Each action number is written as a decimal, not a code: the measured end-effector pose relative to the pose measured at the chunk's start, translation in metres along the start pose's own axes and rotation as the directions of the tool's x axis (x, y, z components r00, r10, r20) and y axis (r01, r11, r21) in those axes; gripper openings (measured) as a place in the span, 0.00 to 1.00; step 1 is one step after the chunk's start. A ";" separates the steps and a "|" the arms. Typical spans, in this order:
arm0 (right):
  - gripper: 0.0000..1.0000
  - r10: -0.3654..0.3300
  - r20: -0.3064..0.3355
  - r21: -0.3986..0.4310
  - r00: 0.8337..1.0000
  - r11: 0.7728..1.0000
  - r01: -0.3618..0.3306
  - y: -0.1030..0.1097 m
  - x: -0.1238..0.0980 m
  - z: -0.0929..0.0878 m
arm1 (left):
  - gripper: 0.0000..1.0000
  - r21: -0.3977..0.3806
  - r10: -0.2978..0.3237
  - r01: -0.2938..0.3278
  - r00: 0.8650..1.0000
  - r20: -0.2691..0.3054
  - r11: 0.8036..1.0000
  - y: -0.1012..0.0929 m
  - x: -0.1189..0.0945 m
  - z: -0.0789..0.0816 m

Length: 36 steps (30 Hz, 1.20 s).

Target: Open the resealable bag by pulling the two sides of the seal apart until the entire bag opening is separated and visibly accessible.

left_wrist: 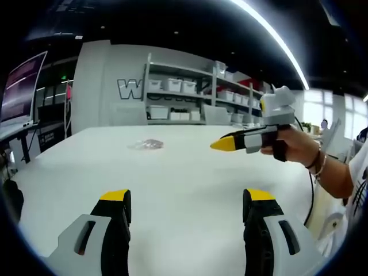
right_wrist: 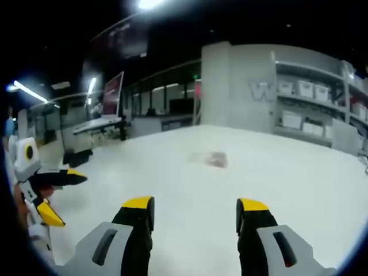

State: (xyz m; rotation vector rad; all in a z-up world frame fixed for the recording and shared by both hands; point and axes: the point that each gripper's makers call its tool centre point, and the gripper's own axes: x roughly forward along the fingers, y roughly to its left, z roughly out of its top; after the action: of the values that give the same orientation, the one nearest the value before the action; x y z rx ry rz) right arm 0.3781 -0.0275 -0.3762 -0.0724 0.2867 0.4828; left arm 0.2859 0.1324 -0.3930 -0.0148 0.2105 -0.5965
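Surface: white table (left_wrist: 172,172), shelves behind.
Bag (left_wrist: 146,144): centre frame, probably light, limp; pinch seal edges.
Left gripper (left_wrist: 187,201): jaws apart, empty.
Right gripper (right_wrist: 195,210): jaws apart, empty.

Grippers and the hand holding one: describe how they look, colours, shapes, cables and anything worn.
The left gripper has two grey jaws with black inner faces and yellow tips. The right gripper shares that scheme, tapering to a yellow point, with a white box on top and a black cable trailing. The hand wears a black strap, wrist bracelets and a white printed sleeve.
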 end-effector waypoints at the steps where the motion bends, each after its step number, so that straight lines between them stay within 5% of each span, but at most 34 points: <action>1: 0.57 0.002 -0.001 -0.001 1.000 1.000 -0.002 0.000 0.001 0.000 | 0.79 0.000 0.000 0.000 1.000 0.000 1.000 0.000 0.000 0.000; 36: 0.54 0.043 -0.067 -0.065 0.997 0.997 -0.047 0.007 0.031 0.001 | 0.79 -0.005 0.015 -0.015 1.000 -0.001 1.000 0.010 -0.001 0.003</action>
State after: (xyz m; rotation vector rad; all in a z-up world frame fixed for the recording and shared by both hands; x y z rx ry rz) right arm 0.4011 -0.0078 -0.3837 -0.1475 0.3376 0.5352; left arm 0.2912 0.1411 -0.3903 -0.0178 0.2124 -0.5807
